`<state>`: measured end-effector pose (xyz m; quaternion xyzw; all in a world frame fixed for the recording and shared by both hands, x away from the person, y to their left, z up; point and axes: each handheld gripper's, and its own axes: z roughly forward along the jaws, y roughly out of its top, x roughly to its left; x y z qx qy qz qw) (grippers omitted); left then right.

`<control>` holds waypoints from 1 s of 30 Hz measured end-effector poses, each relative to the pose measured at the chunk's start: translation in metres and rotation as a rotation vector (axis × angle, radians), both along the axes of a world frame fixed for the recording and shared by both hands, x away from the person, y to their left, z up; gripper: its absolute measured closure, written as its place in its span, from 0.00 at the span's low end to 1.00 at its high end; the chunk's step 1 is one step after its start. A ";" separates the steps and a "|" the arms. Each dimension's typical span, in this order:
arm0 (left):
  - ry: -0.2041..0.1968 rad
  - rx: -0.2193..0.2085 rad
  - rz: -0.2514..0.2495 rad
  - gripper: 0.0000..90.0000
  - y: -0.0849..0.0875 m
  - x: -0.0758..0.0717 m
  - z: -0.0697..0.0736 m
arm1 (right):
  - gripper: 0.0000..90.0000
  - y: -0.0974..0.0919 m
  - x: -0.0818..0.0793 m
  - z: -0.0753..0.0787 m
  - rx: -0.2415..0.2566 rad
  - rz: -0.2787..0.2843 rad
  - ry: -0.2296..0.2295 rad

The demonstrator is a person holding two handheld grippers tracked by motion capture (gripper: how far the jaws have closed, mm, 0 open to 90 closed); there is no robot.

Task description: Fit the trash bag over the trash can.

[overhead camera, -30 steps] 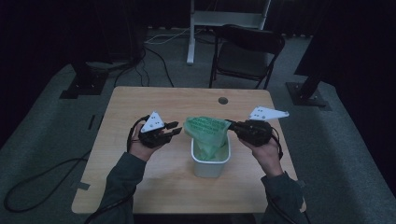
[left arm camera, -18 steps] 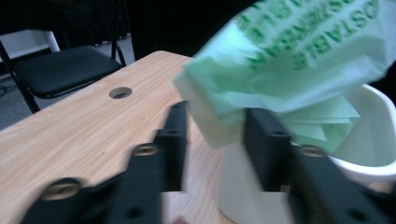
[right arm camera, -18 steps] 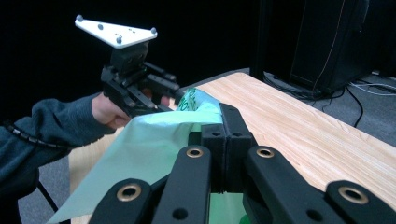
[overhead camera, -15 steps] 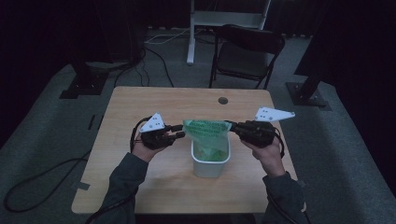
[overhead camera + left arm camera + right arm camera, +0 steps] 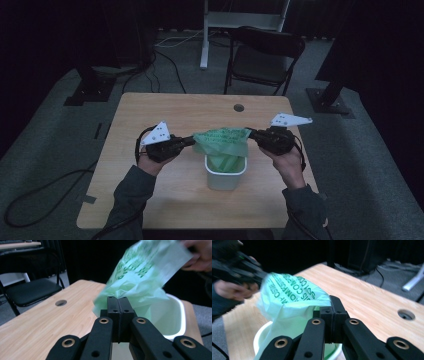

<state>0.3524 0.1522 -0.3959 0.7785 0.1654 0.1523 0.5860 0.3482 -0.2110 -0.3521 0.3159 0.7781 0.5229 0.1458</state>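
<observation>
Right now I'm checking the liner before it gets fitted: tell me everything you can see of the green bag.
The green bag is thin, translucent, crinkled film printed with darker green lettering. Its lower part hangs inside the small white bin on the wooden table; its top is stretched above the rim. The left tongs, which have just closed, pinch one edge; the right tongs pinch the opposite edge.

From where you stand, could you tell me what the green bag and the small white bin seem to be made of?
Green bag: thin, translucent plastic film, likely compostable going by its print; it crumples and lets light through.
White bin: apparently rigid moulded plastic, smooth, with a slight sheen on its rim.
</observation>
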 end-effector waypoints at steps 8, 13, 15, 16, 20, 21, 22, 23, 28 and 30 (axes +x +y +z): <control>0.002 -0.106 -0.005 1.00 0.012 0.002 0.011 | 1.00 0.000 0.009 -0.013 -0.016 -0.018 0.068; -0.011 -0.089 0.031 1.00 0.011 0.004 0.016 | 0.99 -0.003 0.012 -0.018 -0.028 -0.033 0.083; -0.009 -0.088 0.039 1.00 0.010 0.004 0.018 | 0.99 -0.006 0.012 -0.020 -0.030 -0.044 0.089; -0.006 -0.088 0.042 1.00 0.009 0.005 0.019 | 0.99 -0.007 0.013 -0.021 -0.026 -0.049 0.094; 0.010 -0.076 0.079 1.00 0.004 0.009 0.021 | 0.99 -0.014 0.016 -0.024 -0.024 -0.088 0.117; 0.014 -0.074 0.085 1.00 0.003 0.010 0.021 | 0.98 -0.016 0.017 -0.025 -0.021 -0.095 0.126; 0.018 -0.070 0.086 1.00 0.002 0.010 0.022 | 0.98 -0.018 0.018 -0.026 -0.019 -0.104 0.133; 0.016 -0.067 0.087 1.00 0.001 0.010 0.022 | 0.96 -0.020 0.018 -0.027 -0.016 -0.111 0.137; 0.018 -0.051 0.089 1.00 -0.007 0.013 0.024 | 0.88 -0.029 0.018 -0.029 0.001 -0.150 0.145; 0.020 -0.059 0.096 1.00 -0.008 0.014 0.025 | 0.86 -0.032 0.018 -0.029 -0.008 -0.180 0.150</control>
